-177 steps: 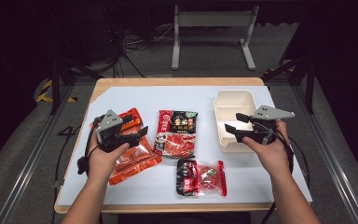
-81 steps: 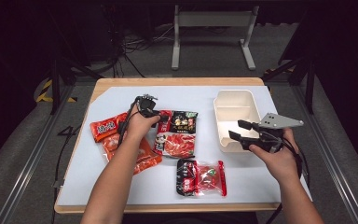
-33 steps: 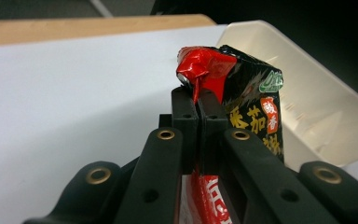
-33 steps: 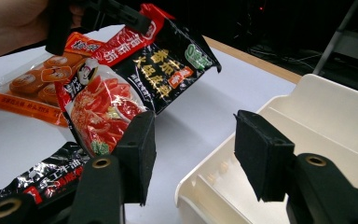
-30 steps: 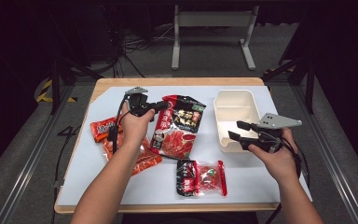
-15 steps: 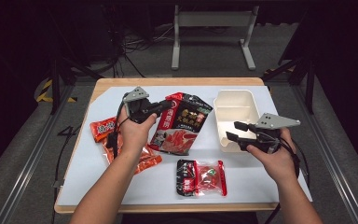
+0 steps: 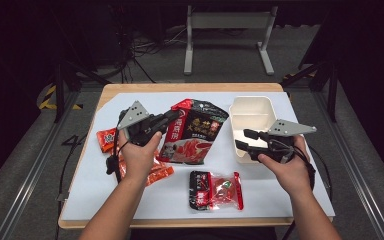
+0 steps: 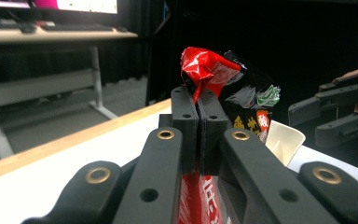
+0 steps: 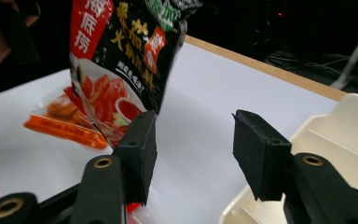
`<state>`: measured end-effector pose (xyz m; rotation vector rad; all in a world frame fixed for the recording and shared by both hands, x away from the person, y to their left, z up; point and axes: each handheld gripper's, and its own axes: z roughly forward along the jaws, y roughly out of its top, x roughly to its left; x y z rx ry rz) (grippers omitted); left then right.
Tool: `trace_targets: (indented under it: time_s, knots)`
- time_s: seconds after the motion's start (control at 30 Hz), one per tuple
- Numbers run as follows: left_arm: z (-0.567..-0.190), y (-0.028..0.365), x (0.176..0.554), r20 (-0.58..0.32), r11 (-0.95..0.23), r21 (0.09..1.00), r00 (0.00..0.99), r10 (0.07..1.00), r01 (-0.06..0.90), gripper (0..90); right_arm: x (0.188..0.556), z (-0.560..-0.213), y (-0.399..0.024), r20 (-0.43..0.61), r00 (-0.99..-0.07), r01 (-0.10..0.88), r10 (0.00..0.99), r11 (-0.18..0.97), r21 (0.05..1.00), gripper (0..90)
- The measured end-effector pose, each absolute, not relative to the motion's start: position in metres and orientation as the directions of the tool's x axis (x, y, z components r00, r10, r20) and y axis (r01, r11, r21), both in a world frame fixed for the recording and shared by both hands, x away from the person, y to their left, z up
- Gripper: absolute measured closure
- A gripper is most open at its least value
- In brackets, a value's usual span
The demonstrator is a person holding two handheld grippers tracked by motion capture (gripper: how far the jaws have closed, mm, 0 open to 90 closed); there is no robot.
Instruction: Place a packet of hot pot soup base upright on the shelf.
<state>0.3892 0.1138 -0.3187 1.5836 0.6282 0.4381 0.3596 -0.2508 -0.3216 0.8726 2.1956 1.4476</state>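
Note:
A black and red sauce packet [image 7: 192,131] [image 9: 121,51] hangs tilted above the white table top, and my left gripper [image 7: 174,115] [image 8: 199,100] is shut on its crumpled red top-left corner [image 8: 204,65]. My right gripper [image 7: 241,139] [image 9: 193,154] stands open at the left front edge of a cream rectangular tray [image 7: 252,125] [image 9: 340,135], with nothing between its pads. The tray's far compartment is bare.
Orange snack packets [image 7: 145,170] lie under my left forearm. A smaller red packet [image 7: 215,190] lies near the front edge. The white sheet [image 7: 280,190] covers a wooden table. A metal bench stands beyond it on the floor.
My left gripper has carried the black and red packet up and to the right, toward the tray. The right gripper has hardly moved.

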Motion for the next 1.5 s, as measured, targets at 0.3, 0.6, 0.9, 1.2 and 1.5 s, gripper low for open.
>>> trace_targets:
  time_s: [0.3, 0.6, 0.9, 1.2, 1.5]
  knots:
    - [-0.319, 0.117, 0.383, -0.105, -0.011, 0.990, 0.773, 0.625, 0.143, 88.3, 0.368, -0.312, -0.230, 0.070, -0.760, 0.299, 0.646, 0.251, 0.921, 48.9]
    - [-0.320, 0.118, 0.379, -0.120, 0.010, 0.989, 0.778, 0.616, 0.145, 88.2, 0.381, -0.307, -0.215, 0.133, -0.773, 0.312, 0.621, 0.189, 0.931, 48.0]
    - [-0.318, 0.115, 0.374, -0.120, 0.023, 0.991, 0.788, 0.603, 0.133, 87.8, 0.387, -0.303, -0.201, 0.165, -0.771, 0.362, 0.615, 0.210, 0.908, 56.0]
    - [-0.319, 0.109, 0.371, -0.121, 0.026, 0.991, 0.797, 0.591, 0.131, 87.8, 0.390, -0.298, -0.192, 0.160, -0.779, 0.367, 0.607, 0.233, 0.900, 59.3]
    - [-0.321, 0.109, 0.372, -0.133, 0.025, 0.989, 0.792, 0.596, 0.148, 87.2, 0.388, -0.290, -0.190, 0.080, -0.791, 0.334, 0.607, 0.319, 0.887, 76.3]
